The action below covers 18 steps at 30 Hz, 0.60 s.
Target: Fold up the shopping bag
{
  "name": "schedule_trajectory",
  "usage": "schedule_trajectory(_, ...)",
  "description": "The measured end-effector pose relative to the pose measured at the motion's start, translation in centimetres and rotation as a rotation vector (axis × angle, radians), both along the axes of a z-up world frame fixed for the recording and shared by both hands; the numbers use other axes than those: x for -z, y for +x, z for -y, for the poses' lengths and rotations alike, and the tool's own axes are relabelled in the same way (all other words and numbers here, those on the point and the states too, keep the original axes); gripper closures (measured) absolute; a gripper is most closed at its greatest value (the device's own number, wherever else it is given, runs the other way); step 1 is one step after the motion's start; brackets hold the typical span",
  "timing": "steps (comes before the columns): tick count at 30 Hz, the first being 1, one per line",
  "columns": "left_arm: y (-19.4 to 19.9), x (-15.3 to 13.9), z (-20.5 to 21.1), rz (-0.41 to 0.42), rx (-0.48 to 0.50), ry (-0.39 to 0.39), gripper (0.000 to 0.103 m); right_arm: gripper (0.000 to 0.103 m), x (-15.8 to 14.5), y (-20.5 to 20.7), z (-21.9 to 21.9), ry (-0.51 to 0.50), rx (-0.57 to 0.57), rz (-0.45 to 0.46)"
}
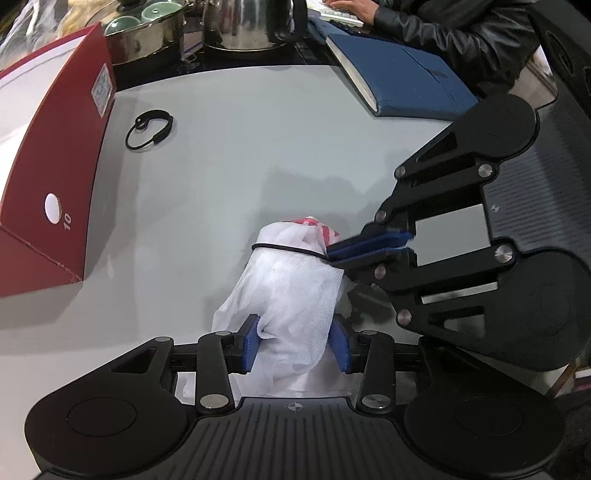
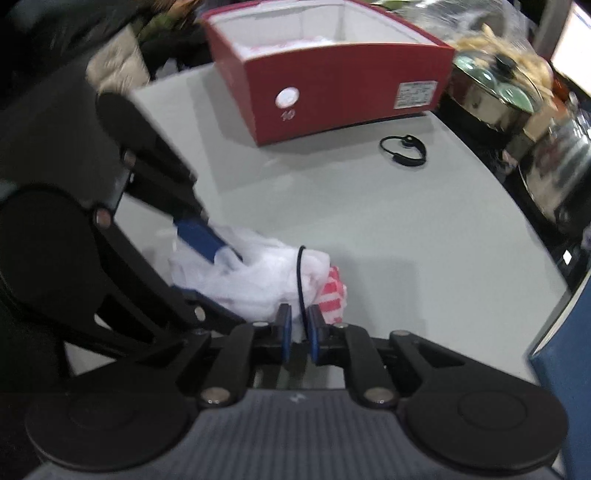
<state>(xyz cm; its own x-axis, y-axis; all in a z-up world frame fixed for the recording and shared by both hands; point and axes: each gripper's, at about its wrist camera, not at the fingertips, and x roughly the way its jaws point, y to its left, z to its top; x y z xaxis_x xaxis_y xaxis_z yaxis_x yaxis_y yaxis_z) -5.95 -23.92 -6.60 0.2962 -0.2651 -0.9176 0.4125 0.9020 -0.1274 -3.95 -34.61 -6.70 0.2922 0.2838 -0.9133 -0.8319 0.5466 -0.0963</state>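
the shopping bag (image 1: 291,291) is rolled into a white bundle lying on the grey table (image 1: 229,166), roughly mid-table on the near side. thin non-woven fabric, crumpled; a red-and-white printed patch (image 1: 325,227) shows at its far end. a thin black elastic band (image 1: 280,248) loops around the bundle near that end, cinching it.

left gripper (image 1: 295,341): blue pads (image 1: 250,343) sit on either side of the bundle's near end and press into the fabric, so it is clamped on the bag at a moderate width.

right gripper (image 2: 298,328): jaws nearly together, pinching the black band where it leaves the bundle; in the left wrist view its blue pads (image 1: 369,243) lie flat against each other with the band pulled taut between them. right wrist view is somewhat motion-blurred.

surroundings: red cardboard box (image 2: 332,74), open top, white sticker dot and "10" on its end face, stands at the table's far side. a second black band (image 1: 149,129) lies loose on the table near the box, well apart from the bag. blue notebook (image 1: 402,77) at the table edge. steel pot (image 1: 147,33) holding green cups and a metal kettle (image 1: 247,26) behind the table. a person's dark sleeve (image 1: 443,33) and hand at a keyboard in the background.
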Motion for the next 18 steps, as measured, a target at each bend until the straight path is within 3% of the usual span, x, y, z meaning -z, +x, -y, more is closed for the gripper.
schedule_trajectory(4, 0.4, 0.1, -0.4, -0.029, -0.019, -0.023, 0.061, 0.103, 0.9, -0.8, 0.1, -0.087, 0.050, 0.140)
schedule_trajectory(8, 0.5, 0.0, -0.3, -0.030, -0.008, -0.014, 0.061, 0.103, 0.8, 0.9, 0.8, -0.033, 0.200, 0.146)
schedule_trajectory(12, 0.6, 0.1, -0.4, -0.039, -0.009, -0.021, 0.060, 0.103, 1.7, 2.9, 0.4, -0.054, 0.319, 0.248)
schedule_trajectory(15, 0.7, 0.1, -0.4, -0.040, -0.010, -0.023, 0.059, 0.103, 1.1, 6.4, 1.8, 0.041, 0.471, 0.158)
schedule_trajectory(17, 0.8, 0.1, -0.7, -0.047, -0.020, -0.038, 0.058, 0.102, 0.4, 7.5, 2.8, 0.075, 0.515, 0.156)
schedule_trajectory(18, 0.9, 0.2, -0.8, -0.052, -0.027, -0.046, 0.058, 0.093, 0.1, 7.9, 3.5, 0.083, 0.531, 0.157)
